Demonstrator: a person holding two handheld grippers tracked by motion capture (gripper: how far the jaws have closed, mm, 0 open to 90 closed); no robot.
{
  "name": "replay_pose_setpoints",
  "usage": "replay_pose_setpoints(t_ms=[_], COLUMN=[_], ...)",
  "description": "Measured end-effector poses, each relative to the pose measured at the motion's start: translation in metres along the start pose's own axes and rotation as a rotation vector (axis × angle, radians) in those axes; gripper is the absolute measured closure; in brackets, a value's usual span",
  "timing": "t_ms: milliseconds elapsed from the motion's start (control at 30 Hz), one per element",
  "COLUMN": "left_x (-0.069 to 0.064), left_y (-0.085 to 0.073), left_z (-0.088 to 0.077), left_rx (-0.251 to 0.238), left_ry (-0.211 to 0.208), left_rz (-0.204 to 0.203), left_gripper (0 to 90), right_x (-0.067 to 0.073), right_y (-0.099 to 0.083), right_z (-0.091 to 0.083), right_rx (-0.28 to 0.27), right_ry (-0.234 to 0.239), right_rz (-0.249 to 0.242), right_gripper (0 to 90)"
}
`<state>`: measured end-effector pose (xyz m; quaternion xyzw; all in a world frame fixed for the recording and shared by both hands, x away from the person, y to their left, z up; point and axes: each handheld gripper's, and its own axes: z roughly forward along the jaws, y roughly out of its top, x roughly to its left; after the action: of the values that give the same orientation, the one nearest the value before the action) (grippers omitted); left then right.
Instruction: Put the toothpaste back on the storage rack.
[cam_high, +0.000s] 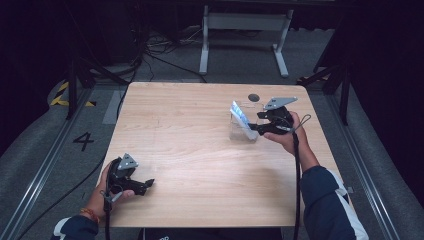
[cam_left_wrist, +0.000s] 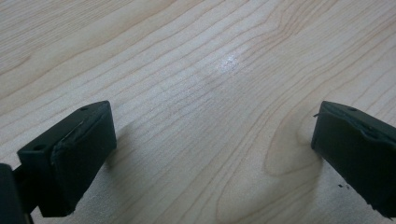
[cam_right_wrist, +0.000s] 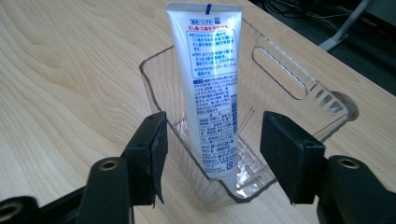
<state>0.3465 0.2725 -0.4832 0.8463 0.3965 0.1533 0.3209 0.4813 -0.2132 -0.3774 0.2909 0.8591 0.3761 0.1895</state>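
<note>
1. Tube (cam_right_wrist: 212, 88), white with blue print, stands nearly upright inside a clear bin (cam_right_wrist: 289, 79). Its long axis runs up and down, leaning slightly. The flat crimped end points up and rises above the bin's rim; the cap end points down and rests near the bin's floor.
2. In the right tongs' own view the tube stands straight ahead, between the two jaws and a little beyond their tips. The high view shows the tube (cam_high: 240, 114) just left of the right tongs (cam_high: 256, 127).
3. The bin is see-through plastic with ribbed walls and a slot handle in its far wall. It stands on the worktop (cam_high: 200, 150), and its near wall lies between the tongs and the tube.
4. Right tongs (cam_right_wrist: 212, 140): jaws partly spread, one on each side of the bin's near end. The pads do not press the tube; whether they brush the bin's wall I cannot tell.
5. Left tongs (cam_left_wrist: 210, 154): jaws spread wide over bare wood, nothing between them. In the high view the left tongs (cam_high: 147, 184) sit near the worktop's front left corner, well apart from the bin.
6. Beyond the worktop lie a grey floor, cables and a white stand (cam_high: 245, 30).
</note>
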Motion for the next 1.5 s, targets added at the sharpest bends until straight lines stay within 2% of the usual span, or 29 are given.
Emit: replay_pose_setpoints(t_ms=[100,367,900,1033,1100,1133,1500], left_x=[0.000,0.000,0.000,0.000,0.000,0.000,0.000], left_y=[0.000,0.000,0.000,0.000,0.000,0.000,0.000], left_z=[0.000,0.000,0.000,0.000,0.000,0.000,0.000], left_rx=[0.000,0.000,0.000,0.000,0.000,0.000,0.000], left_ry=[0.000,0.000,0.000,0.000,0.000,0.000,0.000], left_rz=[0.000,-0.001,0.000,0.000,0.000,0.000,0.000], left_gripper=[0.4,0.4,0.4,0.4,0.4,0.4,0.4], right_x=[0.003,0.006,0.012,0.015,0.016,0.017,0.023], right_y=[-0.002,-0.011,-0.035,-0.041,-0.044,-0.047,-0.067], right_z=[-0.005,-0.016,-0.035,-0.037,-0.038,-0.038,-0.038], right_rx=[0.004,0.006,0.009,0.018,0.026,0.039,0.070], right_ry=[-0.023,-0.051,-0.076,-0.084,-0.073,-0.087,-0.086], right_rz=[-0.007,-0.014,-0.040,-0.047,-0.043,-0.063,-0.058], right_gripper=[39.1,36.7,34.9,34.5,33.9,33.9,33.2])
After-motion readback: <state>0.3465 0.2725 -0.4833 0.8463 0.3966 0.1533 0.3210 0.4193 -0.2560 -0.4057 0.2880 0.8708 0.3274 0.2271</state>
